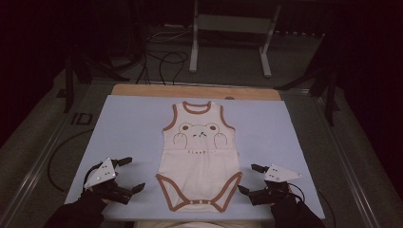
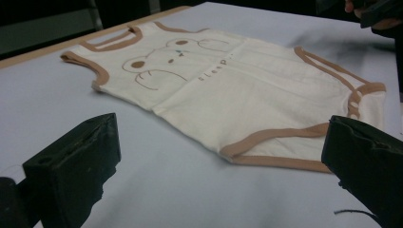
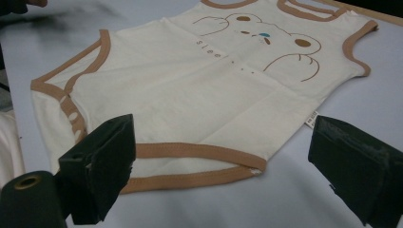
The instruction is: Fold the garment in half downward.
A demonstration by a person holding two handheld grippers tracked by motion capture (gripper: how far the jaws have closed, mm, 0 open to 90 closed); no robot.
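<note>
Your baby bodysuit [image 1: 199, 156] lies flat, face up and unfolded, mid-bench on the blue mat [image 1: 128, 128]. Left gripper [image 1: 129, 175] and right gripper [image 1: 247, 178] flank its bottom corners, jaws wide apart, holding nothing. No fold begun; all handling remains.

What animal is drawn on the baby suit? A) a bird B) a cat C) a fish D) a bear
D, the cream bodysuit lying flat on the blue mat has a brown bear face with round ears drawn on its chest.
</note>
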